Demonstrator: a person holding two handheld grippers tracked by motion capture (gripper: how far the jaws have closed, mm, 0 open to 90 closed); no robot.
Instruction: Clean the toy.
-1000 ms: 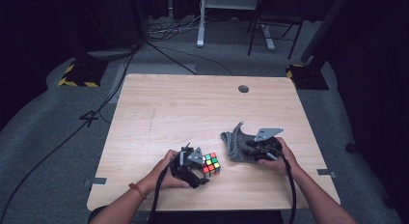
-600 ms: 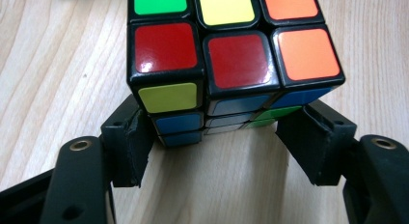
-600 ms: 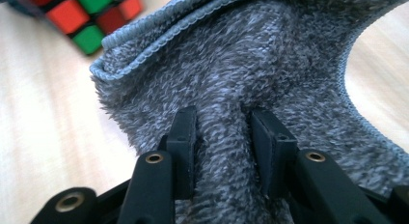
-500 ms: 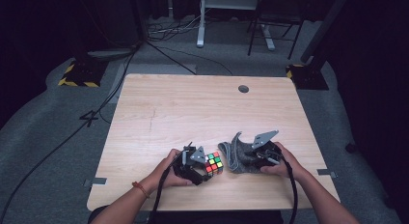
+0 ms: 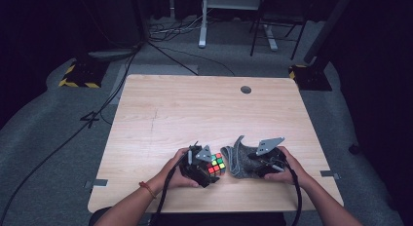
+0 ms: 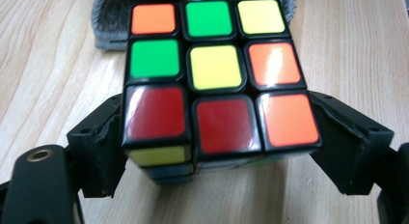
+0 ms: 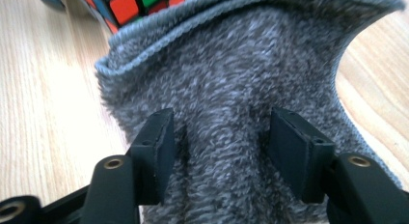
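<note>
At the left we see the left gripper (image 5: 214,170), held in the person's left hand (image 5: 176,168) near the front edge of the tabletop (image 5: 195,109); its jaws have just been opening, and in the left gripper view they stand on either side of the puzzle cube (image 6: 217,74) — the left pad lies against the cube's lower corner, while the right pad sits close beside it and we cannot tell whether it touches; the cube rests on the wood with orange, green, yellow and red tiles facing up. Just to the right of the cube lies the grey cloth (image 5: 238,160), bunched and partly raised, its edge close to the cube; farther right the right gripper (image 7: 219,147) has a fold of that cloth between its jaws, which have just been opening too — the pads stand at either side of the fold, sunk a little into the pile; the right hand (image 5: 287,167) holds this gripper, and its cable (image 5: 296,197) trails back toward the person.
</note>
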